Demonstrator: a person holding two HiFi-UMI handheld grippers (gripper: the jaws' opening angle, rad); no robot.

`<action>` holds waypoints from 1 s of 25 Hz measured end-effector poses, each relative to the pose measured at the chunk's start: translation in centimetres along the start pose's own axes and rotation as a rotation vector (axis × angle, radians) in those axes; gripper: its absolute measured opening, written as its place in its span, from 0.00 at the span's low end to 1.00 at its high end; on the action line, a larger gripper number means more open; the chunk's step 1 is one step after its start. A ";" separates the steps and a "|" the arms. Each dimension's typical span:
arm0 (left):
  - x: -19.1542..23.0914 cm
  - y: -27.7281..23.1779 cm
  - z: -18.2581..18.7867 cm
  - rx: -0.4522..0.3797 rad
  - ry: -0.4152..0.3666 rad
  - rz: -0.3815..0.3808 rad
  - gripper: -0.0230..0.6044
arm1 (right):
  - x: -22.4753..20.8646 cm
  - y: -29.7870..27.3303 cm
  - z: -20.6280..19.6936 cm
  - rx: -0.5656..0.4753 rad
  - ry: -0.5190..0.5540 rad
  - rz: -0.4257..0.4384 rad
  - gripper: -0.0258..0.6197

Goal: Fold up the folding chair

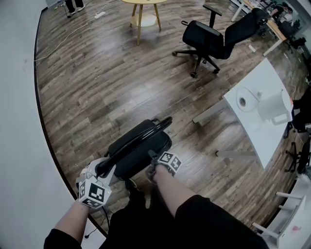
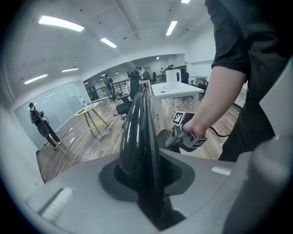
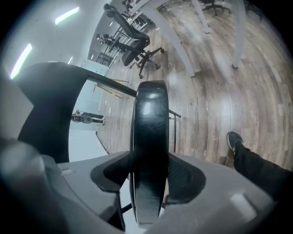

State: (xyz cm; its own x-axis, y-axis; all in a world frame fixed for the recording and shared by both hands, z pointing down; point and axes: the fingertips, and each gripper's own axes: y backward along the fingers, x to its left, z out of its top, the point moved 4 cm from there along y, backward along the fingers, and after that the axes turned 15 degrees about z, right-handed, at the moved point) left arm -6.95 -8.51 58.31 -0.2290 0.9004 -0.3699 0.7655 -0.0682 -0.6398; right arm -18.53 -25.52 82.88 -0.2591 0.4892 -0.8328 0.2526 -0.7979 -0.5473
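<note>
Wood-plank floor [image 1: 97,78] carries the black folding chair [image 1: 138,146], which stands close to the floor's edge along the white wall [image 1: 19,121], directly in front of the person.

Left gripper [image 1: 103,168]: clamped on the thin glossy top rail [image 2: 137,123] of the chair. Right gripper [image 1: 152,159]: clamped on the thicker padded rim [image 3: 149,137], apparently the seat.

Padded panel and top rail lie nearly together, so the step in hand appears to be the final closing of the fold. The next move, as judged, is to bring the padded rim fully against the rail while the left gripper steadies the frame, then to check that the legs lie flat.

Caution: the person's shoe [image 3: 236,139] and legs are just beside the chair base and could be pinched.

Other items stand well apart and do not obstruct:
- an office chair [image 1: 209,36]
- a round wooden table [image 1: 143,12]
- a white surface [image 1: 262,136] bearing a paper roll [image 1: 244,101]
</note>
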 end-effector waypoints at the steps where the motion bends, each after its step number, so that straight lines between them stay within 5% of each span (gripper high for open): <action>1: 0.0 0.0 0.0 -0.001 -0.001 0.000 0.17 | 0.2 -0.1 0.0 -0.001 0.000 -0.001 0.38; 25: 2.0 -0.4 0.9 -0.015 -0.014 0.005 0.16 | 6.8 -3.7 1.0 -0.038 0.016 -0.036 0.35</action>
State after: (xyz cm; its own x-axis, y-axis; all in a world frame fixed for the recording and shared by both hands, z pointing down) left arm -8.22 -7.12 57.21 -0.2332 0.8942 -0.3821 0.7755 -0.0660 -0.6279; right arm -22.18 -19.62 79.29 -0.2535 0.5229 -0.8138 0.2787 -0.7662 -0.5791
